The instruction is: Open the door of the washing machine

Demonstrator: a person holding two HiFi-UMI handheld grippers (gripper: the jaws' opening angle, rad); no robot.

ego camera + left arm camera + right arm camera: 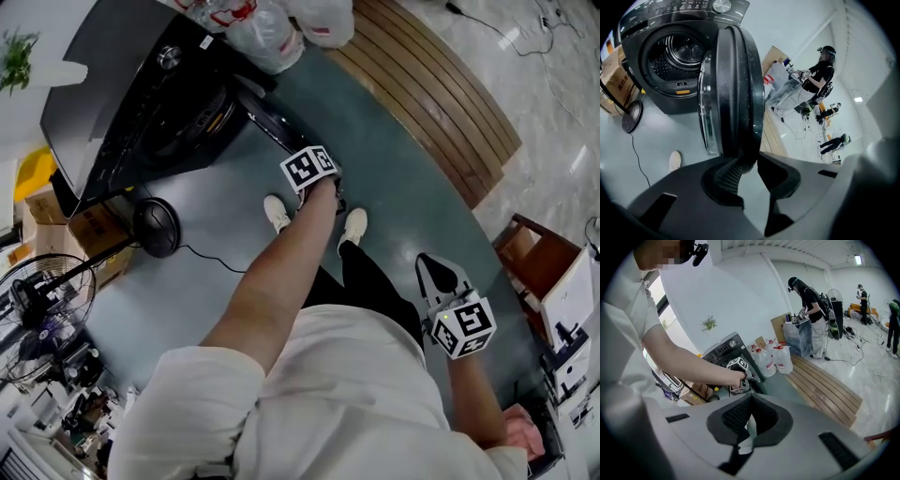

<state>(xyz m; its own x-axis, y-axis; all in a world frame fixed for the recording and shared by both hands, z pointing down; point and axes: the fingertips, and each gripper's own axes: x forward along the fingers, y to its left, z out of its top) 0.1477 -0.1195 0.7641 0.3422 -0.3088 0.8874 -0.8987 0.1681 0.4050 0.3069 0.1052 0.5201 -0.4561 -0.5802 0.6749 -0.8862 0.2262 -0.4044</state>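
A black front-loading washing machine [141,103] stands at the upper left, with its drum [677,54] showing. Its round door [736,84] is swung out and seen edge-on. My left gripper [747,166] is at the door's free edge, and the thick rim sits between its pads and fills the gap. In the head view only its marker cube [309,169] shows, at the door's [272,122] outer end. My right gripper [433,267] hangs at the lower right, away from the machine. Its pads [740,413] meet at the tips with nothing between them.
A round-based fan stand [157,227] and its cable lie left of the machine, beside cardboard boxes [89,225]. Water jugs and bags [267,33] sit behind it. A wooden slatted platform [441,103] curves along the right. My shoes [277,214] are below the door. People [818,77] stand far off.
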